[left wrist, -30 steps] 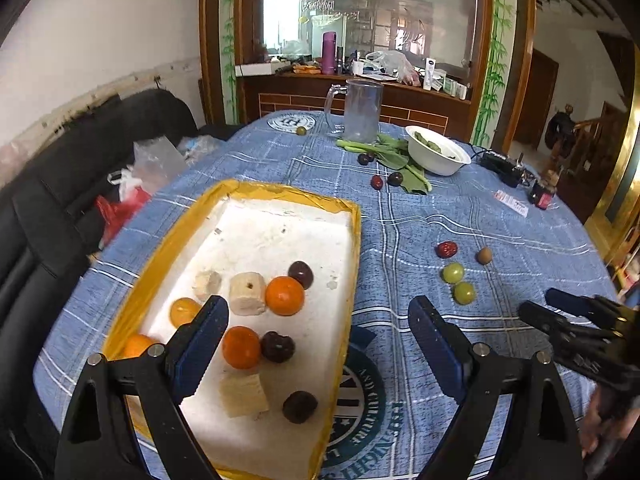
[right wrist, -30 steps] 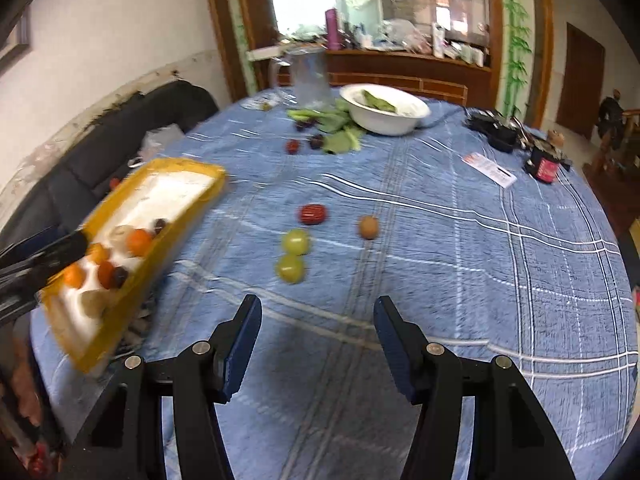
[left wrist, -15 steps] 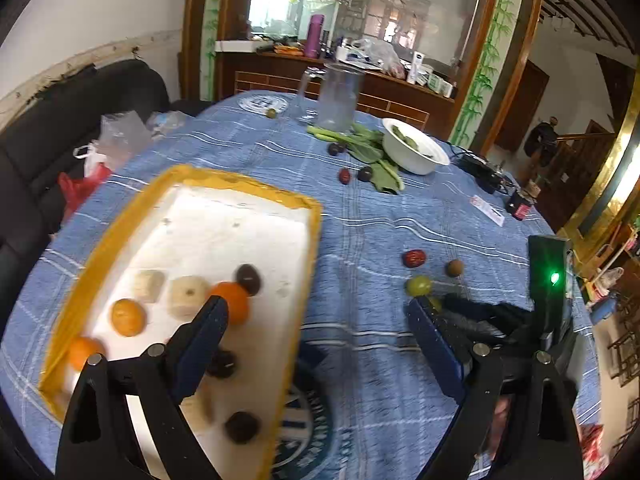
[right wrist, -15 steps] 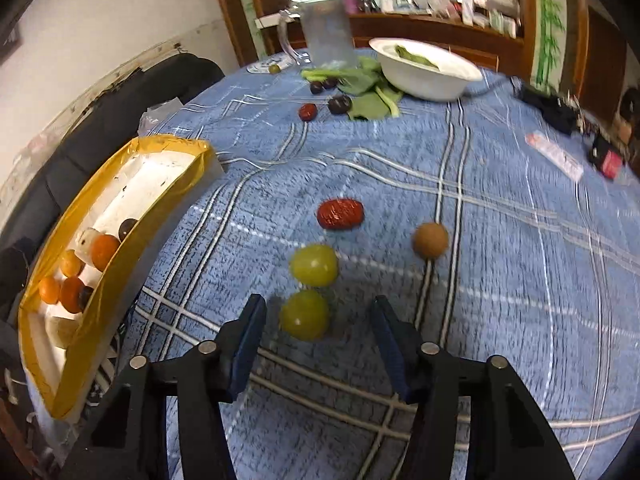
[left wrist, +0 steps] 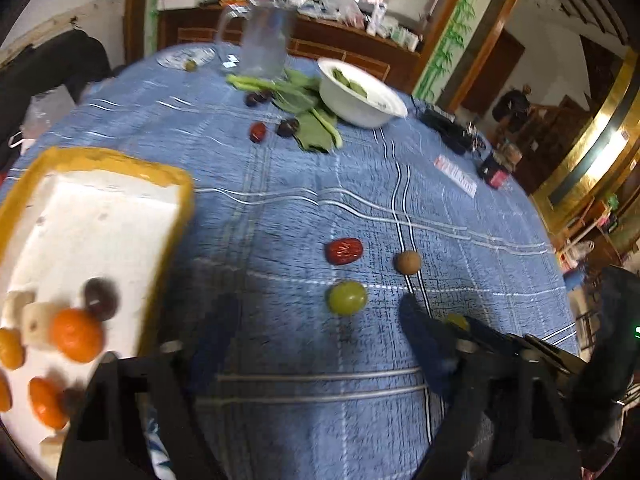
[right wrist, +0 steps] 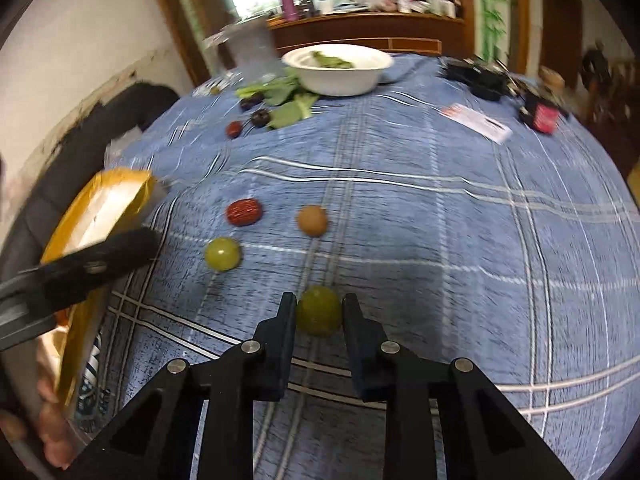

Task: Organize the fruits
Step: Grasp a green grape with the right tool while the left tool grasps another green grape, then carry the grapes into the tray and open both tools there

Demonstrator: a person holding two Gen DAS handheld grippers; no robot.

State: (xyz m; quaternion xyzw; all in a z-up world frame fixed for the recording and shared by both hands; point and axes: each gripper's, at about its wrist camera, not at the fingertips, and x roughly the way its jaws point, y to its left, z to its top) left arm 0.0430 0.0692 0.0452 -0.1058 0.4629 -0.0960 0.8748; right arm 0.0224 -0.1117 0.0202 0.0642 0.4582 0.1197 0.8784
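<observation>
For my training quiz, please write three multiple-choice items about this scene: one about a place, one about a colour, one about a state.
1. Where does the red date lie?
A. in the white bowl
B. on the blue cloth
C. in the yellow tray

2. What colour is the fruit in the right tool?
A. green
B. orange
C. purple

3. How is the right tool?
A. wide open
B. shut on a green fruit
C. holding a leaf

Answers: 1 B, it rests on the blue cloth beside loose fruits; 2 A, plainly green; 3 B, both fingers press its sides.
</observation>
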